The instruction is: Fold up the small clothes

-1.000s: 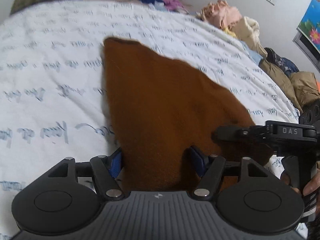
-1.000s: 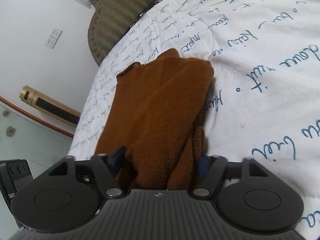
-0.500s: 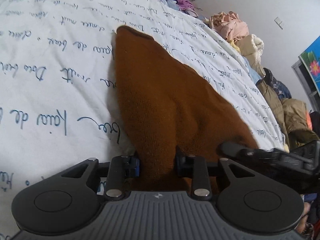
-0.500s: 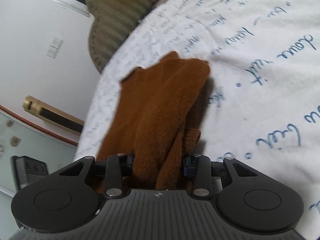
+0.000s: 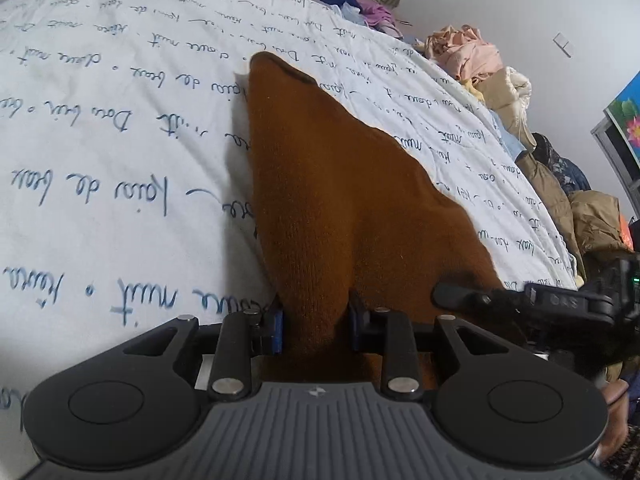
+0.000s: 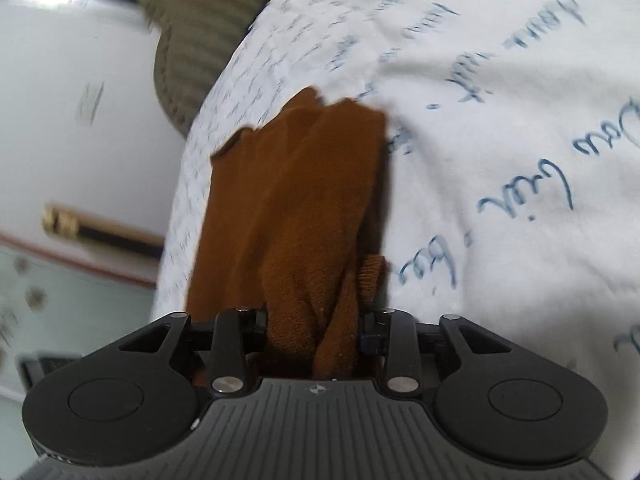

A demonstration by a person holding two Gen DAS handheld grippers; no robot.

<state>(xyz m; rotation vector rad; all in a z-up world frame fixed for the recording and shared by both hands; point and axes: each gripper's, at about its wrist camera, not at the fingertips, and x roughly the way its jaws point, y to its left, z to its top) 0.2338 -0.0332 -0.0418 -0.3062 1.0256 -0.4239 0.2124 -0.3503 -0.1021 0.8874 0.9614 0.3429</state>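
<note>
White script-printed bedspread [image 5: 100,128], padded olive headboard [image 6: 200,28], white walls [image 6: 60,60].

Garment [image 5: 340,200] on bedspread [image 5: 120,160]; clothes heap [image 5: 500,92] right of it.

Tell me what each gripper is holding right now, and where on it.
Both hold the brown knit garment. The left gripper pinches its near edge; the right gripper clamps a bunched fold of its near end, beside a ribbed cuff.
</note>
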